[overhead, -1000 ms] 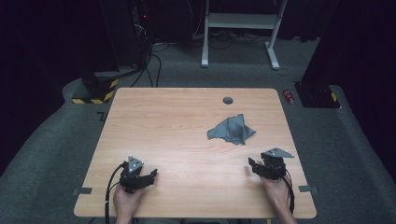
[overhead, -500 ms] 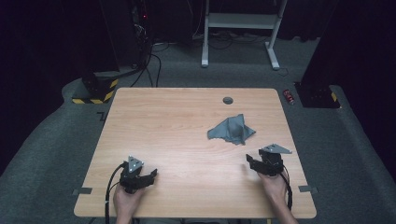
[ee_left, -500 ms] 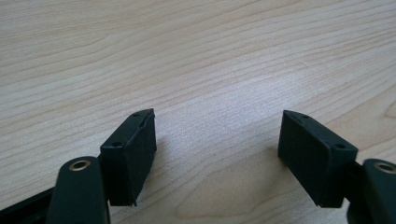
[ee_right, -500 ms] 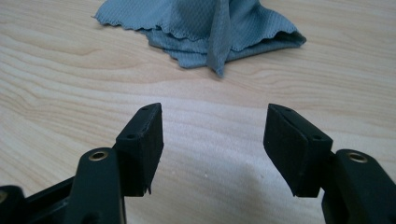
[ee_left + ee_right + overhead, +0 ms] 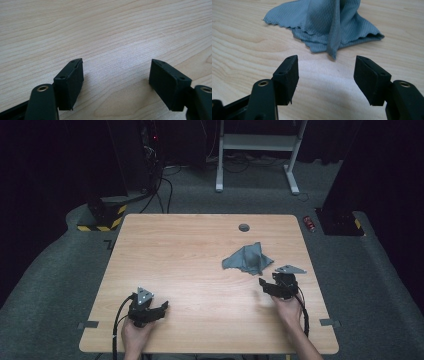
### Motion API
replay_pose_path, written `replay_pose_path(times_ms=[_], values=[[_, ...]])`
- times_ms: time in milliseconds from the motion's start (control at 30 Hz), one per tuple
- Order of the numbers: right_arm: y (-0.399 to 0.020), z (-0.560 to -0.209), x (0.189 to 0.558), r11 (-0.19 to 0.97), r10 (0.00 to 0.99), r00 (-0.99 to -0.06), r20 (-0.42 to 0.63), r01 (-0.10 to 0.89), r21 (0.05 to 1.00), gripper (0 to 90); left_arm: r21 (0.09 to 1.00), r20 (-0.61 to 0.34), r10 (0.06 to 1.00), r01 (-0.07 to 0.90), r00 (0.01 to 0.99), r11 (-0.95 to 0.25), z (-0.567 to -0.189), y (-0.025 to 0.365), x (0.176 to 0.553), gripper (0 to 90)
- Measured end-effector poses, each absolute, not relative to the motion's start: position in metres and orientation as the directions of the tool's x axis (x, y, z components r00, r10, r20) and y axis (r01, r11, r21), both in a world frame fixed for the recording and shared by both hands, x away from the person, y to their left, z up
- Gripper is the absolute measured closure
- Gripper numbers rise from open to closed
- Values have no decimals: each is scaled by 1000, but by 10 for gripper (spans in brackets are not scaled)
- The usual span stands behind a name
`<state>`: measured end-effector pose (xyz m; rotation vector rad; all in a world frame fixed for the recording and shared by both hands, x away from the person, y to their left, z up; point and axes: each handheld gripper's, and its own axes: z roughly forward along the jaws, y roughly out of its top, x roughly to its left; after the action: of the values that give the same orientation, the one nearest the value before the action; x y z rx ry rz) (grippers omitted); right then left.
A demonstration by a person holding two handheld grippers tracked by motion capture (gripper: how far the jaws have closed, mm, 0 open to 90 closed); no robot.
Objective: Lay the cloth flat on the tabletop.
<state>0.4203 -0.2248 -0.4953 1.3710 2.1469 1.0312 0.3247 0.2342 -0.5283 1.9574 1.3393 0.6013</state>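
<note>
Right gripper point(image 5: 325, 75): fingers point(image 5: 287, 78) spread and empty, having just widened slightly, aimed at the grey cloth point(image 5: 329, 25) crumpled just ahead on the wooden surface point(image 5: 190, 255). Left gripper point(image 5: 116, 83): fingers spread over bare wood, well apart from the cloth.

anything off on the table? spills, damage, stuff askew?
Only the grey cloth: it lies crumpled, one fold standing up in a ridge, just ahead of the open right gripper. No spills or damage on the wooden table. The left gripper is open over bare wood.
</note>
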Motion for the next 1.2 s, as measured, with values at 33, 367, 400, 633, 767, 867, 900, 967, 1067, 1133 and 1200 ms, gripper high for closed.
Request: replay_pose_path(times_ms=[33, 367, 400, 633, 767, 867, 900, 967, 1067, 1133, 1200], values=[[-223, -494, 422, 251, 894, -444, 59, 606, 755, 357, 750, -3, 932, 617, 364, -239, -528, 234, 325, 281], [-205, -490, 448, 273, 897, -441, 29, 604, 749, 310, 750, -3, 931, 617, 364, -239, -528, 234, 325, 279], [-205, -490, 448, 273, 897, -441, 29, 604, 749, 310, 750, -3, 931, 617, 364, -239, -528, 234, 325, 279], [-197, -496, 465, 279, 901, -433, 18, 612, 740, 270, 750, -3, 931, 617, 365, -239, -528, 234, 325, 279], [-196, -500, 477, 259, 910, -414, 25, 615, 745, 267, 750, 0, 931, 616, 364, -241, -528, 234, 325, 279], [-194, -502, 481, 259, 913, -408, 23, 622, 739, 260, 749, 1, 931, 616, 366, -243, -528, 234, 325, 279], [-192, -506, 485, 266, 915, -403, 19, 638, 723, 259, 749, 2, 931, 616, 366, -244, -528, 234, 325, 279], [-192, -507, 487, 263, 917, -398, 21, 644, 718, 259, 749, 1, 931, 616, 366, -243, -528, 234, 325, 279], [-187, -509, 492, 263, 919, -394, 22, 654, 710, 271, 749, 2, 931, 616, 366, -244, -528, 235, 325, 279], [-186, -511, 494, 279, 918, -396, 2, 651, 706, 277, 749, 1, 930, 616, 367, -244, -528, 235, 325, 279], [-187, -516, 496, 271, 924, -382, 8, 670, 691, 279, 751, -5, 931, 616, 364, -237, -528, 234, 325, 279]])
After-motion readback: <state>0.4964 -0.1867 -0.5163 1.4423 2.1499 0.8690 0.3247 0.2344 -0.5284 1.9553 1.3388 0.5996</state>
